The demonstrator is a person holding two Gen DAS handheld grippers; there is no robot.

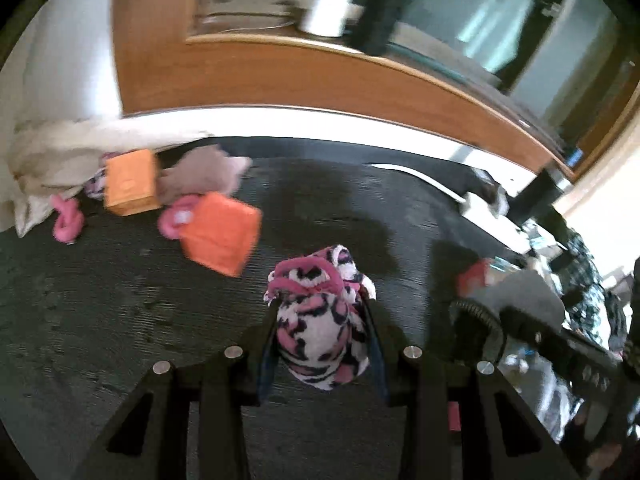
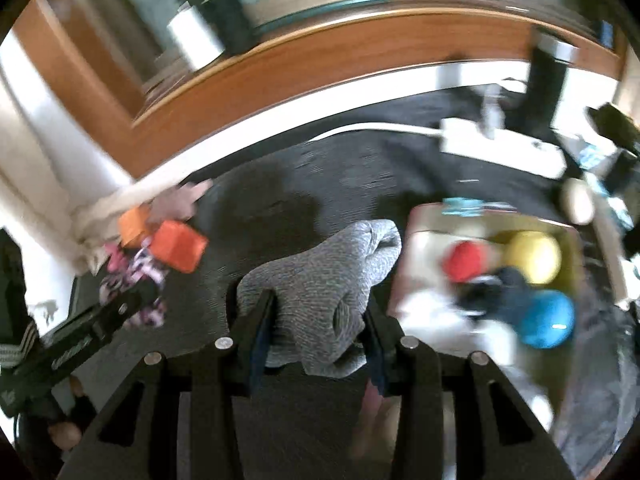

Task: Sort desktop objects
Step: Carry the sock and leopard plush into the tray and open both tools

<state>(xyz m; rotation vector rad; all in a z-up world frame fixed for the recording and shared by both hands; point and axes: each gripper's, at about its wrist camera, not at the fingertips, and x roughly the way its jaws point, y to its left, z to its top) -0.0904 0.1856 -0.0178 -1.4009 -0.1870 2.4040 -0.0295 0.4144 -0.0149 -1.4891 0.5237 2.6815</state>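
Observation:
My left gripper is shut on a pink, white and black patterned sock bundle and holds it above the dark mat. My right gripper is shut on a grey knitted sock bundle, also above the mat. The right gripper with the grey sock also shows in the left wrist view, and the left gripper with the patterned sock in the right wrist view. Two orange boxes, pink items and a beige cloth lie far left on the mat.
A box to the right holds a red ball, a yellow ball, a blue ball and dark and white cloth. A white power strip lies behind it. A wooden frame runs along the back edge.

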